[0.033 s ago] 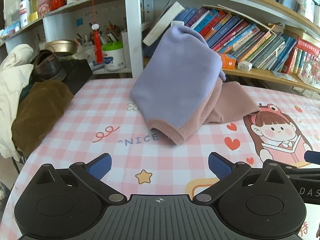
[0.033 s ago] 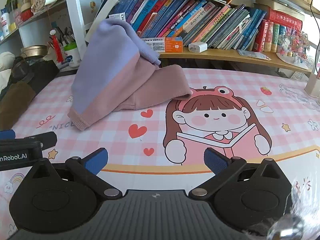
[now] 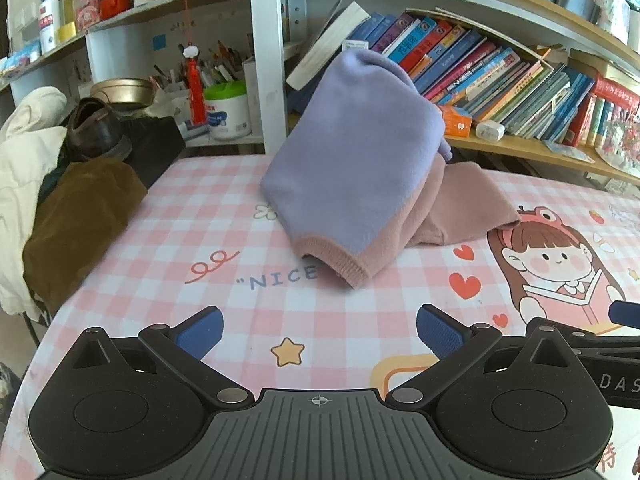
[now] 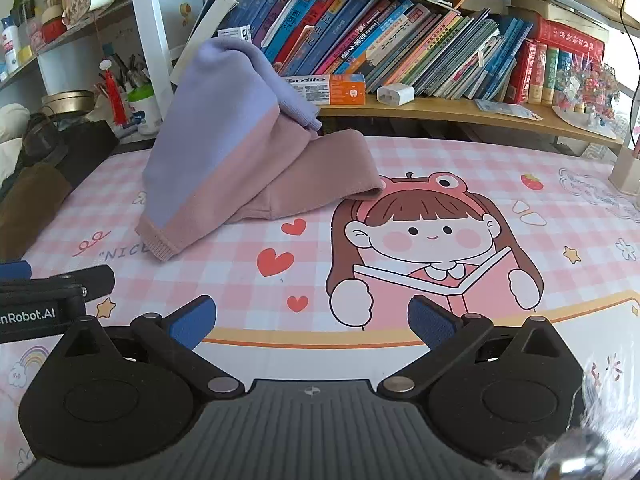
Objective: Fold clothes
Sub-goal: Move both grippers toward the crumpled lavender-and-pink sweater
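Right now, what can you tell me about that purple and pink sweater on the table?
The sweater looks like soft knit or fleece, lilac above, dusty pink below, with a ribbed pink cuff nearest the camera. It is unfolded and bunched in a heap on the pink checked tablecloth, its top leaning back toward the bookshelf. A pink part spreads flat to the right. Neither pair of tongs touches it.

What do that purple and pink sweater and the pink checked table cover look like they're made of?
Sweater: soft fleece-like knit, judging by its matte, fuzzy surface and ribbed pink cuff. Table cover: probably printed vinyl or coated cloth, since it lies smooth, flat and faintly shiny.
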The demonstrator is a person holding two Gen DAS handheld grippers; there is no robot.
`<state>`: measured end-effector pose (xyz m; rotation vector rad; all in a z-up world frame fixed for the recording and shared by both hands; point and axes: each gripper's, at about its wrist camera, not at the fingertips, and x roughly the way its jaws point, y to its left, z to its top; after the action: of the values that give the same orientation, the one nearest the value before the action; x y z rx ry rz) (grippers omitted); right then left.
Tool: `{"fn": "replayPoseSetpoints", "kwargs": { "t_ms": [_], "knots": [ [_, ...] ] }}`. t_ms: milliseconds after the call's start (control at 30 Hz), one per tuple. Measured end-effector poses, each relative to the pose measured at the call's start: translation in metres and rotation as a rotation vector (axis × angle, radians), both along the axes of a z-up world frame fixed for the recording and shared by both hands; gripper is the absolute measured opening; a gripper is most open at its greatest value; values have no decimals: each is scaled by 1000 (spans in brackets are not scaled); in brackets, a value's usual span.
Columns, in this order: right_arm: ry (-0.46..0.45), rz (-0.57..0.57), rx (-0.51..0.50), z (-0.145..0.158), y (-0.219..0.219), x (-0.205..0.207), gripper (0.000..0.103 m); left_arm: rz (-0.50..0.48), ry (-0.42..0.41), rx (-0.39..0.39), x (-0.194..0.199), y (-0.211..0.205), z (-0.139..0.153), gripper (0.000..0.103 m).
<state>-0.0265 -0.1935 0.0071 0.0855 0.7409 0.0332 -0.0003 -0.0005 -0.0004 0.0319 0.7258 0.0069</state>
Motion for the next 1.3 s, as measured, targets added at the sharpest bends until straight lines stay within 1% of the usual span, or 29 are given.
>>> {"fn": "replayPoseSetpoints", "kwargs": {
  "t_ms": [233, 400, 1300],
  "knots": [
    [6, 4, 10, -2, 1, -2, 103, 4, -9, 7, -2, -3, -2, 103],
    [6, 5, 11, -2, 2, -4, 103, 7, 12, -8, -2, 2, 2, 103],
    [14, 1, 11, -1, 4, -9, 103, 21, 29, 5, -6, 2, 1, 103]
  ]
}}
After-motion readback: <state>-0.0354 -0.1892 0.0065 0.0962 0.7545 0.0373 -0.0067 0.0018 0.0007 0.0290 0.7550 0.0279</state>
